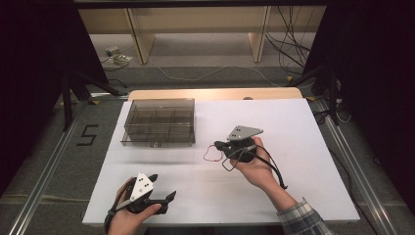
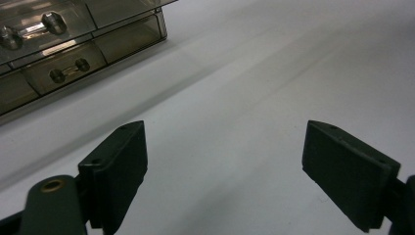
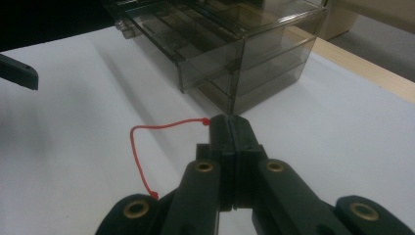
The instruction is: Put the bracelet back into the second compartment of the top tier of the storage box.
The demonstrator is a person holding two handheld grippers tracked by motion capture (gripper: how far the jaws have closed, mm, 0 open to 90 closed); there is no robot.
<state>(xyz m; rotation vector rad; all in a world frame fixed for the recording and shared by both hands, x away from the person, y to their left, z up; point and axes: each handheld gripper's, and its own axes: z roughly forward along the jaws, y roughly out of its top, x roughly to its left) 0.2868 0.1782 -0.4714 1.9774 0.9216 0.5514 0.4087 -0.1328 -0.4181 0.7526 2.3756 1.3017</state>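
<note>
Altogether, one smoky clear-plastic drawer box (image 1: 159,121) sat on the white table (image 1: 293,127); the right gripper (image 3: 230,128) pinched one red cord (image 3: 139,152), while the left gripper (image 2: 222,171) gaped.

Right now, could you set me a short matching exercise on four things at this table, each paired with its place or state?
Things:
1. left tongs
2. right tongs
3. red string
4. smoky clear drawer box

Places or states:
a. stands at the far left of the white table
b. shut, jaws pressed together
c. loops out to the side of the shut jaws
d. open, jaws wide apart over bare table

Pairs: 1-d, 2-b, 3-c, 4-a
</note>
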